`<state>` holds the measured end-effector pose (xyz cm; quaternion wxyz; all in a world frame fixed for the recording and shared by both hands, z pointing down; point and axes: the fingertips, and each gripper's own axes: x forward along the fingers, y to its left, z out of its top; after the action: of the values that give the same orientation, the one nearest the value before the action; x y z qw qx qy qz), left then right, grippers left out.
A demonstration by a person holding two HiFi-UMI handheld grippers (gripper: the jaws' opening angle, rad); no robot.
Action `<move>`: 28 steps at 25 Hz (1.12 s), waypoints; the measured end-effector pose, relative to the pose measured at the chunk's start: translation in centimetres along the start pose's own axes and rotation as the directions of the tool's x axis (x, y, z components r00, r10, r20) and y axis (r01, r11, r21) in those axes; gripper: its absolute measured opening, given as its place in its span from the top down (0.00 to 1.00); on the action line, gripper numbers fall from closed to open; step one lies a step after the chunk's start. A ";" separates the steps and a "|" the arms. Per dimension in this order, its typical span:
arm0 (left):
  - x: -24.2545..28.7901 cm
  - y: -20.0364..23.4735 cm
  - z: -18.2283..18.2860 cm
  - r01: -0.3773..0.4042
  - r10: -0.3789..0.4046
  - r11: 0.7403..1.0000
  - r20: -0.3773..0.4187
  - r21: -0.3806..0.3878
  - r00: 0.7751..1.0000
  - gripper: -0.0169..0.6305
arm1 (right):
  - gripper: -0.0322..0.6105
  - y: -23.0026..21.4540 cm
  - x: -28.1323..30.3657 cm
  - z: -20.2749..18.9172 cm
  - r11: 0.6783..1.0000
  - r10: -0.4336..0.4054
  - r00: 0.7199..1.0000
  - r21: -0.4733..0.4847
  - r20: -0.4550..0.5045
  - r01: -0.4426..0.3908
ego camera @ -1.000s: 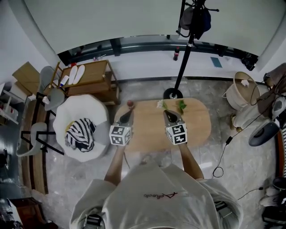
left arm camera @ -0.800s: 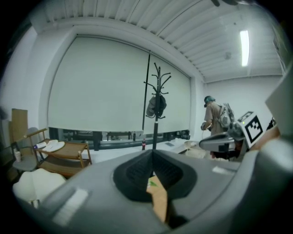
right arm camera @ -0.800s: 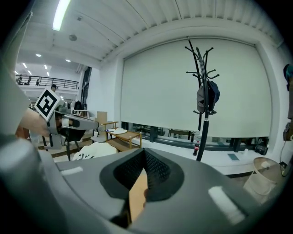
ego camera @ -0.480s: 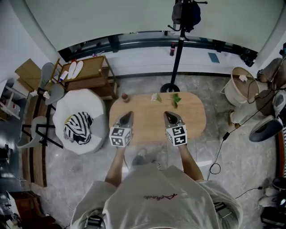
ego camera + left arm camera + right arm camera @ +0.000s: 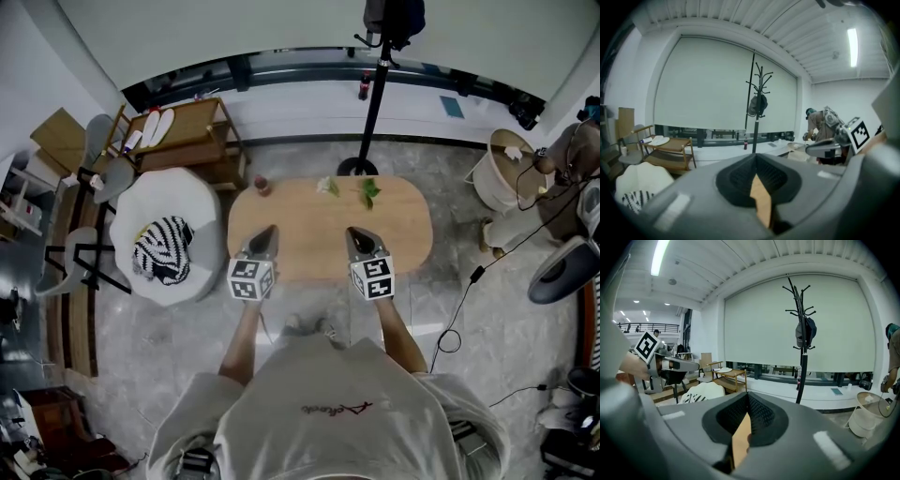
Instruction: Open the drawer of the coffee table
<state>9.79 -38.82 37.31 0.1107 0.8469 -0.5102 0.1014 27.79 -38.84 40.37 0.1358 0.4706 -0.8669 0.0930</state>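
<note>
The oval wooden coffee-table worktop [image 5: 319, 234] is standing straight before me, and I cannot make out its drawer from above. I am holding my left tool [image 5: 266, 231] and right tool [image 5: 354, 232] over its near edge, both with jaws pressed together, gripping nothing. A green sprig [image 5: 369, 191] is lying by its far edge, and a coat stand [image 5: 375, 94] is rising beyond.

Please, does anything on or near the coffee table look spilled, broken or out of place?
No spill or damage shows on the coffee table; three small things sit along its far edge, too small to identify. Only a striped cloth lies crumpled on the white seat beside it.
</note>
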 end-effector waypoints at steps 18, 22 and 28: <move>-7.9 10.9 -6.0 -0.008 0.004 0.996 -0.051 -0.085 0.999 0.97 | 0.94 11.2 4.4 -2.0 1.000 -0.016 0.995 -0.002 -0.096 0.016; -10.0 13.5 -8.2 -0.011 0.002 0.993 -0.073 -0.115 0.997 0.97 | 0.94 13.8 5.2 -2.7 1.000 -0.031 0.992 -0.002 -0.124 0.031; -12.1 15.6 -12.9 -0.017 -0.003 0.986 -0.120 -0.167 0.993 0.97 | 0.94 16.5 5.4 -5.8 0.999 -0.045 0.982 0.014 -0.184 0.048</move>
<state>-10.35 -32.05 47.46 0.2114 0.8251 -0.5124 0.1092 11.98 -32.51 47.03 0.2131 0.4814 -0.8385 0.1407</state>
